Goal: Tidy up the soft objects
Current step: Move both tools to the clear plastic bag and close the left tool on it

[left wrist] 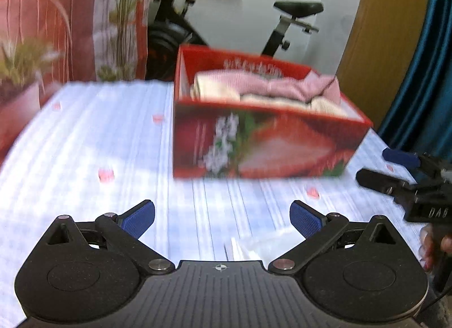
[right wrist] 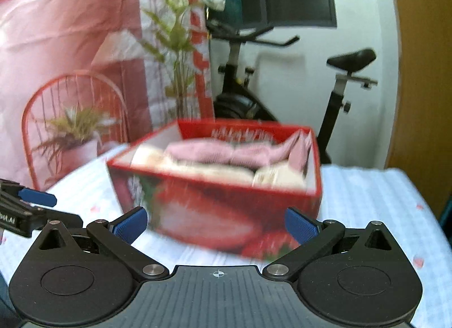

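On the far left, a potted plant (left wrist: 19, 74) and a red wire chair (right wrist: 70, 119) can be seen past the edge of the worktop (left wrist: 99, 136), which is covered with a pale checked cloth with small pink marks.

The left gripper (left wrist: 223, 219) is held low over the near part of the worktop. Its blue fingers (left wrist: 138, 219) are spread wide apart, and nothing is held between them. Something thin and clear, maybe a plastic wrap (left wrist: 254, 243), lies just under them; it is too blurred to be named for sure.

Further right and further away, the red box (left wrist: 265, 141) with strawberry pictures is set on the worktop. The soft things are packed inside it: pink cloths (left wrist: 271, 85) at the far side and cream cloths (left wrist: 325, 106) at the near side. They seem to be folded and laid side by side so that they fit and stay tidy. The box lies ahead of the left fingers and a little to the right, well apart from them.

The right gripper (right wrist: 216, 225) is held in front of the same box, also spread wide and empty. In its view the box sits just beyond the fingers, between them, but is not touched. The grippers are probably held wide because the cloths are already inside, so the job looks nearly done.

An exercise bike (right wrist: 282, 74) stands behind the worktop on the far right.
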A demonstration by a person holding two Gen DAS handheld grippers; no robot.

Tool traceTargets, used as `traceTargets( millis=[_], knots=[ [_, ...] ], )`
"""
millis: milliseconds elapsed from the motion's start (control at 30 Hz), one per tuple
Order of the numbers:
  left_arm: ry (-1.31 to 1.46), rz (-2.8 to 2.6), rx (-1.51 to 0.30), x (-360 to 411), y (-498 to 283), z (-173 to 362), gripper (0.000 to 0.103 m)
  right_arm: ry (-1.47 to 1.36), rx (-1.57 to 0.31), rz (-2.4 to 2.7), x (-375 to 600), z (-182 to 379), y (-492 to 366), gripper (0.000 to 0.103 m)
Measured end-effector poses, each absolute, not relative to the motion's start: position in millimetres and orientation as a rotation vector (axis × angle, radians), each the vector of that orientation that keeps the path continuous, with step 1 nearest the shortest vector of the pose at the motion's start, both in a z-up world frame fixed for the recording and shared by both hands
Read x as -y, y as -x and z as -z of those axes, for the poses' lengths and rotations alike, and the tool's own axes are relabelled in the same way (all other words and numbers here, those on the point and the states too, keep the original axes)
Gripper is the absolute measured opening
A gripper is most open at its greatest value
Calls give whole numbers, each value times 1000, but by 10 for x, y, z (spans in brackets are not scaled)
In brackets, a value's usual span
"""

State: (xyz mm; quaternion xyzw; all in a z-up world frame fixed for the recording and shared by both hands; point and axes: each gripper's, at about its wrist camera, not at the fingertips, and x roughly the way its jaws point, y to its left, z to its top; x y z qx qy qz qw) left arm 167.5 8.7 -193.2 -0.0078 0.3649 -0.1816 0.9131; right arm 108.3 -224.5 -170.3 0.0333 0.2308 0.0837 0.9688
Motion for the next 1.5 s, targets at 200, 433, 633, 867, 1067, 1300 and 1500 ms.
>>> traceTargets(
  millis=[200, 433, 633, 867, 1067, 1300, 1500],
  knots=[
    [27, 383, -815, -90, -1602, 2167, 100, -47, -583, -213, 2066, 2103, -923, 102],
    [16, 375, -868, -47, -1550, 2354, 97, -38, -683, -217, 1944, 2390, -816, 102],
    [2, 376, -893, -21, -1566, 2427, 95, -16, -737, -224, 1882, 2520, -813, 102],
    [31, 405, -917, -42, -1594, 2458, 79, -4, -771, -225, 1836, 2615, -803, 101],
    [92, 496, -960, 9, -1638, 2545, 68, 9, -774, -227, 1820, 2644, -814, 102],
    [115, 530, -949, 61, -1728, 2587, 66, 30, -768, -250, 1806, 2658, -829, 101],
    [135, 563, -962, 69, -1799, 2634, 49, 45, -765, -278, 1765, 2658, -847, 97]
  ],
)
